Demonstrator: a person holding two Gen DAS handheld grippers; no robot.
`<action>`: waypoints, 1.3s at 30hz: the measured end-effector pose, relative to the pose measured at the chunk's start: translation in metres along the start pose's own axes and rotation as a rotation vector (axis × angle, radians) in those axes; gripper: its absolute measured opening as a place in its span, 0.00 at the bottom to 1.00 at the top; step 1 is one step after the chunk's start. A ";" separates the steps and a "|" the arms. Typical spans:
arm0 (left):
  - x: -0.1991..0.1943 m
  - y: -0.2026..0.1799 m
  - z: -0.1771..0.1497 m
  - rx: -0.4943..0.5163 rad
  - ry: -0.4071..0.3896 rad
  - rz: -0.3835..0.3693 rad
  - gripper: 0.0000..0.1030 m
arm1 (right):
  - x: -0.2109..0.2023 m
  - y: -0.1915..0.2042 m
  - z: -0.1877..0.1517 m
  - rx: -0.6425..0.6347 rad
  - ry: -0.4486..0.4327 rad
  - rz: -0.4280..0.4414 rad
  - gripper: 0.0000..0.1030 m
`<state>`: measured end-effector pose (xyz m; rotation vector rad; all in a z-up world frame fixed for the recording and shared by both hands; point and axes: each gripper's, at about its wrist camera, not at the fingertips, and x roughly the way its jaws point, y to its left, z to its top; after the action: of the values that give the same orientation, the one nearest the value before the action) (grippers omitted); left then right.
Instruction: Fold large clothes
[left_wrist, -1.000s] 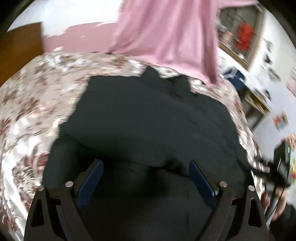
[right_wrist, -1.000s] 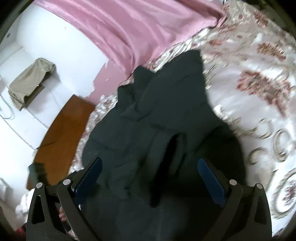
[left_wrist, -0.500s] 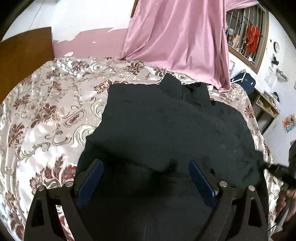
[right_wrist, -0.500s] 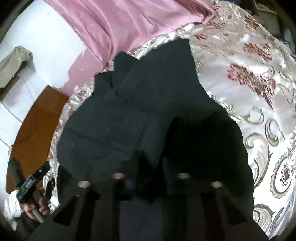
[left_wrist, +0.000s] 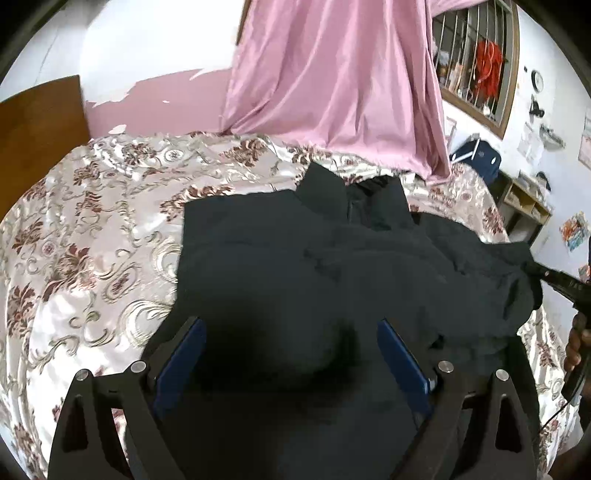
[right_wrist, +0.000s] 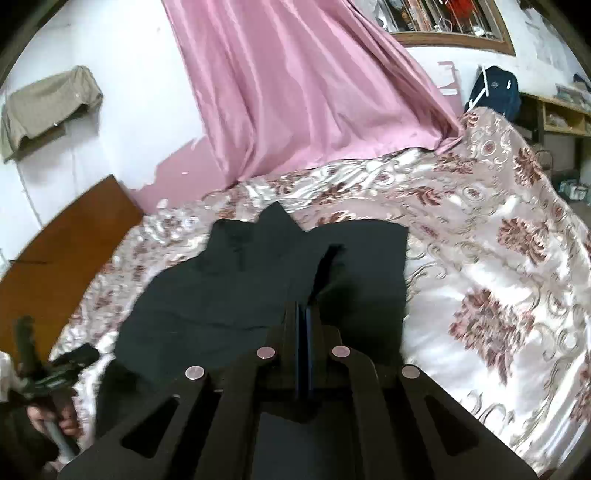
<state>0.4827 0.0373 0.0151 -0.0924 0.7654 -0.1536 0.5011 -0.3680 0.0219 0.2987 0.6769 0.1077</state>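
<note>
While the large dark green-black jacket (left_wrist: 295, 266) lies mid-frame on the floral satin bedspread (left_wrist: 92, 240), collar toward the pink curtain (left_wrist: 332, 74) at top, long axis bottom-to-top, left gripper (left_wrist: 291, 354) spread wide above it, right gripper (right_wrist: 304, 314) pinching a fabric fold

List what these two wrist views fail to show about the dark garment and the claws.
- Dark garment, near hem: left wrist view, cut off by the bottom edge behind the open left claw.
- Right claw: right wrist view, shut on a garment fold; how much cloth is pinched is hidden by the pads.
- Garment's sleeves: both views, indistinguishable in the black folds.
- Floral bedspread: its near edge is cut off.
</note>
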 end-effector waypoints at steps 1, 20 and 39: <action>0.007 -0.003 0.003 0.002 0.013 0.002 0.91 | 0.010 -0.001 -0.001 -0.023 0.034 -0.023 0.04; 0.101 -0.042 0.029 0.198 0.196 -0.075 0.91 | 0.105 0.059 -0.003 -0.273 0.317 0.009 0.57; 0.101 -0.056 -0.020 0.381 0.225 -0.046 0.91 | 0.091 0.061 -0.064 -0.304 0.343 0.022 0.57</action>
<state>0.5347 -0.0358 -0.0600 0.2734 0.9456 -0.3548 0.5311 -0.2770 -0.0618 -0.0079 0.9839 0.2840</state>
